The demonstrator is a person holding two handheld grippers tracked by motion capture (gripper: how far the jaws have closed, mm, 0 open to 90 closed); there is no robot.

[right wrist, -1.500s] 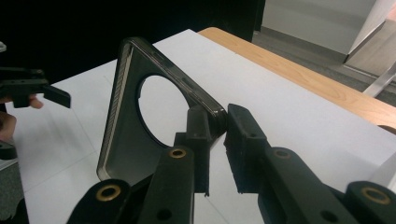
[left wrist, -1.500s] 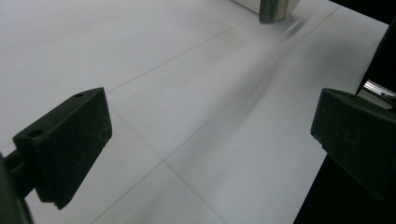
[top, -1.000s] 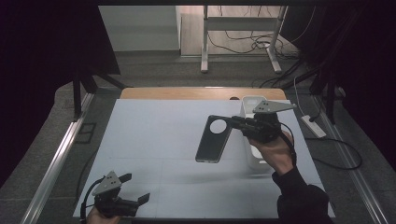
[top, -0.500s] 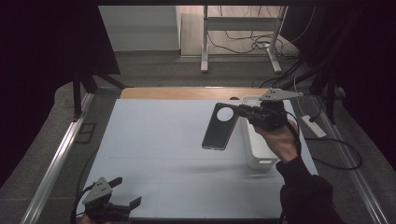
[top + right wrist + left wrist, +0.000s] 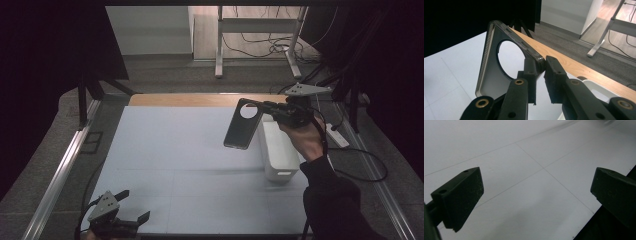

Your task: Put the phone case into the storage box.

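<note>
Black padded fingers point(image 5: 534, 72) of the right gripper point(image 5: 257, 106) are being kept clamped on the top edge of a dark grey, flat plastic phone case with a round camera cut-out point(image 5: 242, 124). In the high view the case is being held in the air, hanging down towards 7 o'clock from the grip, just to the 9 o'clock side of a white rectangular plastic bin point(image 5: 278, 151) standing on the white table mat point(image 5: 170, 150). The grip is narrow and near one corner, so the case is judged likely to swing; it is best being carried slowly, kept hanging plumb, and lined up over the bin's opening at 3 o'clock before any release is being considered. Left gripper point(image 5: 131, 222) is being rested low at 7 o'clock of the mat, its jaws spread wide with nothing between them.
</note>
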